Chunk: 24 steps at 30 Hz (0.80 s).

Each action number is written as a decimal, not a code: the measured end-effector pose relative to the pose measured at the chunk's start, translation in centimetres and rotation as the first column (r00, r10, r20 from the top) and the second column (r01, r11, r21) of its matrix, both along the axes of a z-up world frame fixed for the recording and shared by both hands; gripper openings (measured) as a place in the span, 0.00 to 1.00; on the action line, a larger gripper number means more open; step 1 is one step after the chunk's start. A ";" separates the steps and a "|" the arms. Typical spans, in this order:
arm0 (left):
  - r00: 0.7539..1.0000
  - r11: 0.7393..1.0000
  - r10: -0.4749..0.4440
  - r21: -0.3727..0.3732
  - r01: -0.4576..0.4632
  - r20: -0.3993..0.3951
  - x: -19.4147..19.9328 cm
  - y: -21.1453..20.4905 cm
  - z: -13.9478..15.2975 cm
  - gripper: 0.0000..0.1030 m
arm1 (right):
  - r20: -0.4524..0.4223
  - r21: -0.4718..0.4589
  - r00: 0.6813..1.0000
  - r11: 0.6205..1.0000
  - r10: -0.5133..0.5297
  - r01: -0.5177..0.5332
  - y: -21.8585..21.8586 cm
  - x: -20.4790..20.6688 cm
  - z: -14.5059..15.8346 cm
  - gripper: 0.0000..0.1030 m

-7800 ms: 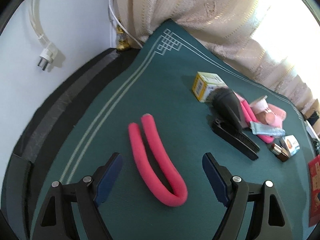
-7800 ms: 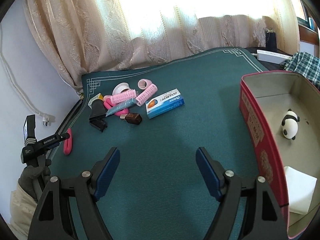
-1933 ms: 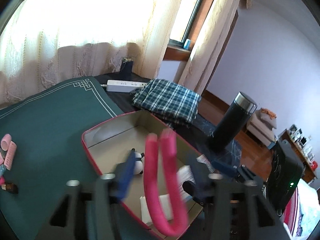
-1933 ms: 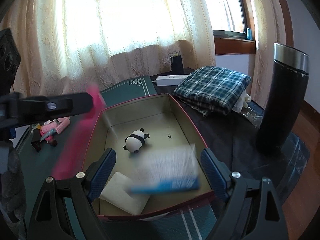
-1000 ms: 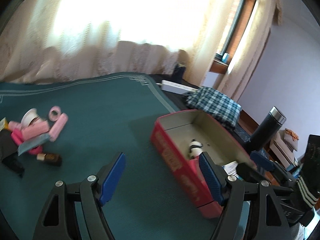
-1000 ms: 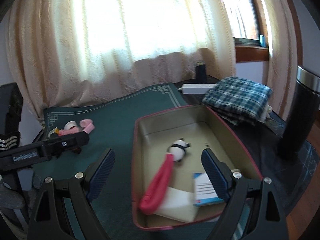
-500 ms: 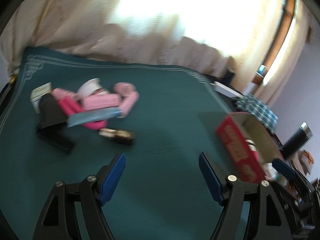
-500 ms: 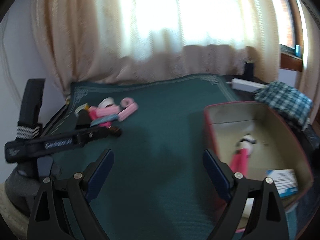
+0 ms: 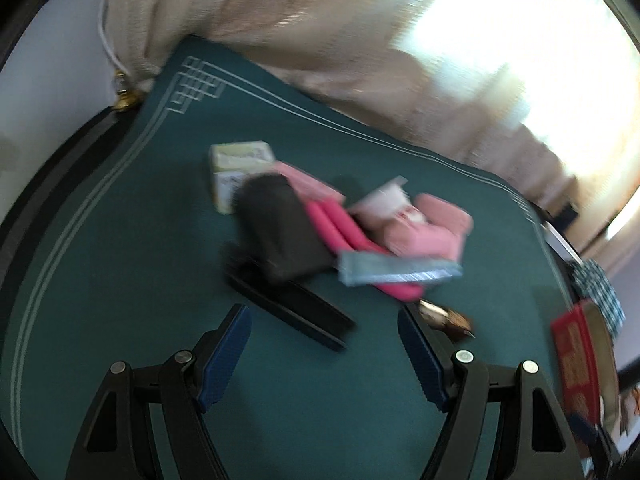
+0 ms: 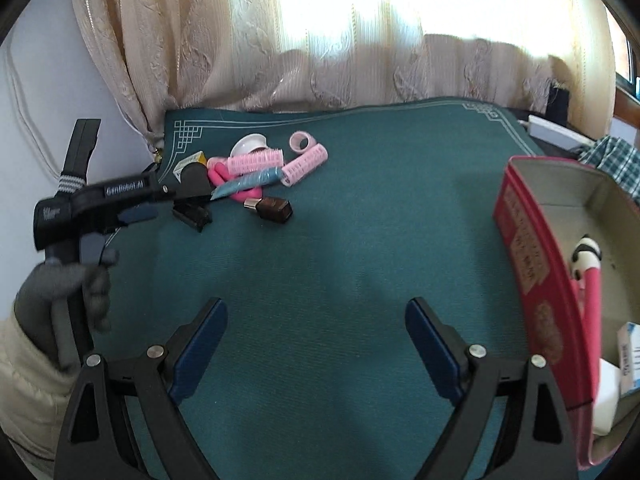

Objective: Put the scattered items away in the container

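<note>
my left hand-held gripper (image 9: 322, 354) hangs released over the black comb (image 9: 288, 307), nearest in the pile; right hand-held gripper (image 10: 316, 344) released too, empty.

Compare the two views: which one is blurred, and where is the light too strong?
Left wrist view: motion blur smears the pile around the black comb; the window at upper right is overexposed. Right wrist view: sharp, yet the cream curtain glares white.

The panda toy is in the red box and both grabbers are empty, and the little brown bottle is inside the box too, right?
Not quite. The right wrist view shows the brown bottle lying on the green mat beside the pile of curlers, not in the red box. The rest holds: the panda toy is in the box, and the left gripper and right gripper are empty.
</note>
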<state>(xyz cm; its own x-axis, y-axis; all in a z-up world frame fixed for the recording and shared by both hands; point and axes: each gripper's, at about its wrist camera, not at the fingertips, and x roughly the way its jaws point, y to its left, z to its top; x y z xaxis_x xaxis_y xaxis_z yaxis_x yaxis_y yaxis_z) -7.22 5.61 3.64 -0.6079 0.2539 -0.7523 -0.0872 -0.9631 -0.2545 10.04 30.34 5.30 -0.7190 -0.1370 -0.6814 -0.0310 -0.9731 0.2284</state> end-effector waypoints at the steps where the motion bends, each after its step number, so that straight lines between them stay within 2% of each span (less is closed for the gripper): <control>1: 1.000 1.000 0.010 -0.005 -0.010 0.001 -0.6 -0.3 0.0 0.75 | 0.003 -0.006 1.000 1.000 0.001 -0.001 0.1 -0.1 -0.2 0.90; 12: 0.992 0.995 0.101 -0.007 -0.101 0.071 -8.2 -2.1 -0.8 0.75 | 0.039 -0.085 0.999 0.996 0.009 -0.006 1.7 -1.7 -2.1 0.90; 18: 0.988 0.992 0.122 -0.030 -0.119 0.090 -10.5 -2.4 -1.8 0.75 | 0.054 -0.141 0.998 0.990 0.029 -0.021 2.4 -2.1 -2.9 0.90; 22: 0.985 0.992 0.129 -0.024 -0.127 0.110 -11.6 -2.6 -2.8 0.75 | 0.051 -0.146 0.998 0.989 0.036 -0.028 2.4 -2.0 -3.0 0.90; 24: 0.988 0.992 0.122 -0.036 -0.119 0.094 -11.8 -2.5 -3.0 0.75 | 0.051 -0.145 0.998 0.989 0.039 -0.031 2.3 -2.0 -3.0 0.90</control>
<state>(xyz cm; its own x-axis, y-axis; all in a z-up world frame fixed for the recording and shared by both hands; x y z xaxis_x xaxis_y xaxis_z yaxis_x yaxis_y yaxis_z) -19.06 3.15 0.67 -0.5574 0.1595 -0.8148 0.0530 -0.9725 -0.2266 7.99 32.62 2.26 -0.6749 -0.2606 -0.6904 -0.0137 -0.9310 0.3649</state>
